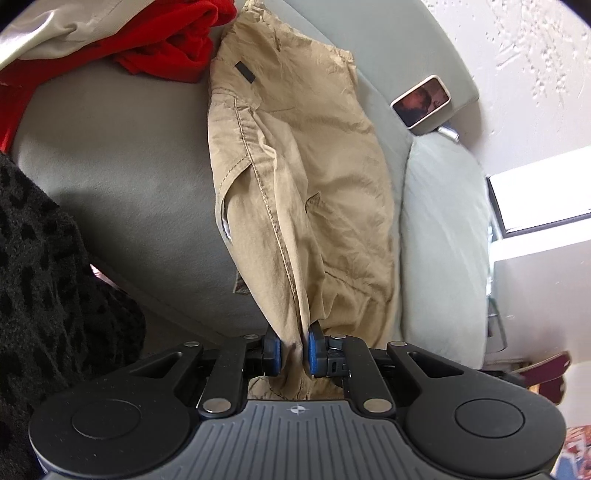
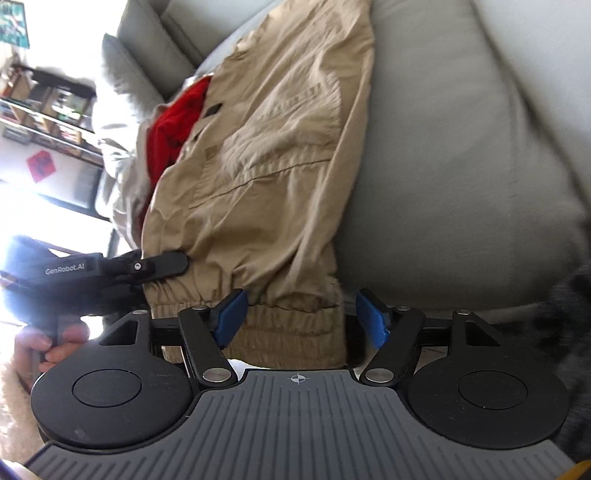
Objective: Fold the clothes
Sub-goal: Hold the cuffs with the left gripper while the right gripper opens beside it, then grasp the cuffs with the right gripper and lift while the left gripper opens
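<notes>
Between the blue pads of the left gripper [image 1: 293, 350], closed tight, sits a pinch of the khaki trousers [image 1: 295, 166], which run toward twelve o'clock across the grey sofa [image 1: 110, 177]. At six o'clock in its own view, the right gripper [image 2: 301, 319] stands wide open astride the elastic cuff [image 2: 291, 332]; judging by this, a fold is being set up, and next that cuff wants clamping.

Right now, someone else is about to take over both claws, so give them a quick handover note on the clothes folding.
Left claw: shut on the elastic cuff end of the khaki trousers.
Right claw: open, its pads either side of the same cuff end, gripping nothing.
Trousers lie lengthwise on the grey sofa, cuffs hanging toward you over the front edge.
A red garment and a pale one sit heaped at the far end, unfolded.
Done: trousers laid out, one grip taken.
Left: close the right claw, fold the trousers, then the heap.
</notes>
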`<act>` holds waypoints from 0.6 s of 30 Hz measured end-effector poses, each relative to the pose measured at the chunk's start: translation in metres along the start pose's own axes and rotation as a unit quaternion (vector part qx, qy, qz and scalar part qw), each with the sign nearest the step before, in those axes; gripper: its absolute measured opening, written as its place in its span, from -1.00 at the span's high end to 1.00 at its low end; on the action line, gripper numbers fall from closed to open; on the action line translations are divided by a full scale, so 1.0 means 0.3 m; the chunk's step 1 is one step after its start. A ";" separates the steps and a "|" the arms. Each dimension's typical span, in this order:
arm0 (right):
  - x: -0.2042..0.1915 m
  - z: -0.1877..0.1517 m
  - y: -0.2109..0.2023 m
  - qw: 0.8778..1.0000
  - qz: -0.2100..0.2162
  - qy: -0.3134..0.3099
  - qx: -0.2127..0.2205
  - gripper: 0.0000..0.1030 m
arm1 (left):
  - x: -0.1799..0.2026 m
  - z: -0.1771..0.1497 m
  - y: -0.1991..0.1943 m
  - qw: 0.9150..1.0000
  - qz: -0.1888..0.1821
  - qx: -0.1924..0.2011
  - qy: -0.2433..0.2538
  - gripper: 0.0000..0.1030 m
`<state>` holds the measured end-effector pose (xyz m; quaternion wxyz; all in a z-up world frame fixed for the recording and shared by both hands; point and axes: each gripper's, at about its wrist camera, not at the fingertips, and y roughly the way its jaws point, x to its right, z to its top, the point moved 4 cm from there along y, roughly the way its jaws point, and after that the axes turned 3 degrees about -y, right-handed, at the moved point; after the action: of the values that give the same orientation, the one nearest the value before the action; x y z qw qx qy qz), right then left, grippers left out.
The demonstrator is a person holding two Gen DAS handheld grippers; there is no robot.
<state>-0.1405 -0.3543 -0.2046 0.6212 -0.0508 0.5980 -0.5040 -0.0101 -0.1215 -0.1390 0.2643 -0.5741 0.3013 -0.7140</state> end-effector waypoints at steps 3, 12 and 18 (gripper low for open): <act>0.009 -0.003 0.022 0.999 0.035 0.014 0.015 -0.38 | -0.004 0.003 -0.005 1.000 -0.007 0.001 -0.009 0.80; -0.011 -0.016 -0.035 0.990 0.110 0.071 0.047 0.59 | -0.002 -0.004 -0.011 1.000 0.024 0.010 0.012 -0.01; -0.024 0.003 -0.196 0.960 0.185 0.172 0.123 0.60 | -0.010 -0.027 -0.039 0.996 -0.067 0.044 -0.043 -0.50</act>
<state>-0.1716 -0.3785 -0.1602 0.5928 0.2249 0.6283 -0.4507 -0.0178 -0.1105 -0.1337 0.2533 -0.6111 0.2185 -0.7174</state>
